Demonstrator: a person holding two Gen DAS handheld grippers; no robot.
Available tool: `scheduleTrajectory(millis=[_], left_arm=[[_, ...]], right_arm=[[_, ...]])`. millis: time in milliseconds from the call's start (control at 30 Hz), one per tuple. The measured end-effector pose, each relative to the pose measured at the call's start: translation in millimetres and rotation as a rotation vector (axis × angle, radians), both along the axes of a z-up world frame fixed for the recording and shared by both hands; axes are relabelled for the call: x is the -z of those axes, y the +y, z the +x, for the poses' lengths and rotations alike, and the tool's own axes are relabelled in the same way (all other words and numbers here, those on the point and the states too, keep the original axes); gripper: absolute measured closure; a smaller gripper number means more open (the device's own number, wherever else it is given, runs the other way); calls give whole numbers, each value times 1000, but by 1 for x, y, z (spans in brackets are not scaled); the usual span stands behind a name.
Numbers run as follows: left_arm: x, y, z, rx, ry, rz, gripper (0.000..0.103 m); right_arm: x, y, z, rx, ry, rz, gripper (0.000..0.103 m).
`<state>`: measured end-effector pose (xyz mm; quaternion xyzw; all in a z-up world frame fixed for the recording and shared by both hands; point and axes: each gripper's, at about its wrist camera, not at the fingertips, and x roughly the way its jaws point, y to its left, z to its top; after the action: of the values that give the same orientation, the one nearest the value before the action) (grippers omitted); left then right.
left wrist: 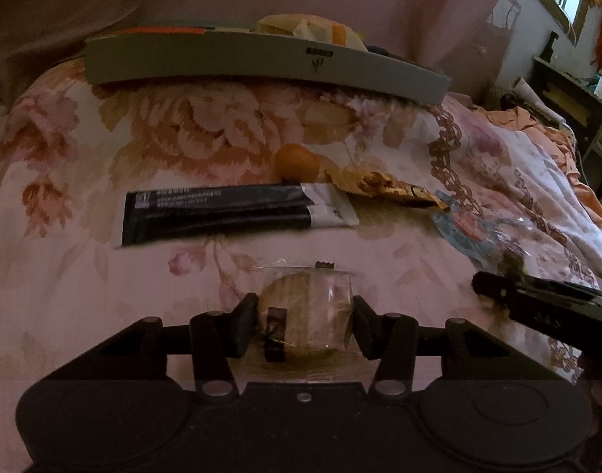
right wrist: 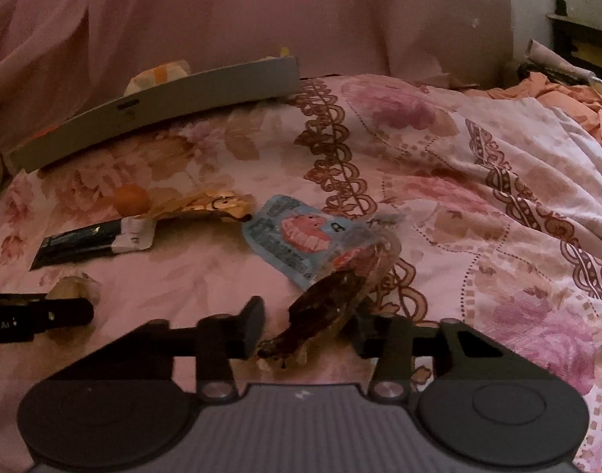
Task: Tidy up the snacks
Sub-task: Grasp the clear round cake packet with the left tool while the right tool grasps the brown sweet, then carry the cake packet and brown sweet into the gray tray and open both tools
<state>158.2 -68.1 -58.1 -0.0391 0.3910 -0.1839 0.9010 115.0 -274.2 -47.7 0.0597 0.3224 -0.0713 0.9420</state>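
A round pale pastry in clear wrap [left wrist: 305,315] lies on the floral bedspread between the fingers of my left gripper [left wrist: 305,325], and both pads press on its wrapper. My right gripper [right wrist: 309,331] is shut on a clear packet with a blue label and a dark brown snack [right wrist: 328,299] inside, its pads at the packet's near end. Each gripper shows at the edge of the other's view. Farther back lie a long black-and-white sachet [left wrist: 230,213], a small orange fruit [left wrist: 297,163] and a gold wrapper [left wrist: 383,189].
A long grey box [left wrist: 261,63] stands at the back of the bed with several wrapped snacks [left wrist: 313,27] inside. A pink curtain hangs behind it. Rumpled bedding [right wrist: 517,165] rises on the right, with shelves [left wrist: 576,106] beyond.
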Motion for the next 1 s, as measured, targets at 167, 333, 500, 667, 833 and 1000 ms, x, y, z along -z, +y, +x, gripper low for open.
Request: scheduleTrajectory(millis=[167,333,500,667,833,1000], left_arm=[[-1,6,-13,-25,14,-12,52],[-3,17,-26,-54,23,-26,52],[-5,26,-35,-61,15,-24,52],[-6,31,-36,-78,4,-39,52],[-6,34,-35,-100,1,-41,52],[-6,36,-34,-117,-14,-50,52]], right_arm=[[-3,6,-3,-48,-10,20,78],[-8,22,-9,-132,-41,-11,85],[-11,44,-17,-251,-65,-54,91],[-7,79,-29,-384,-79,-182,92],[-4,95,-35,-420,-96,-256,92],[-5,92,-37,-404,-122,-248,92]])
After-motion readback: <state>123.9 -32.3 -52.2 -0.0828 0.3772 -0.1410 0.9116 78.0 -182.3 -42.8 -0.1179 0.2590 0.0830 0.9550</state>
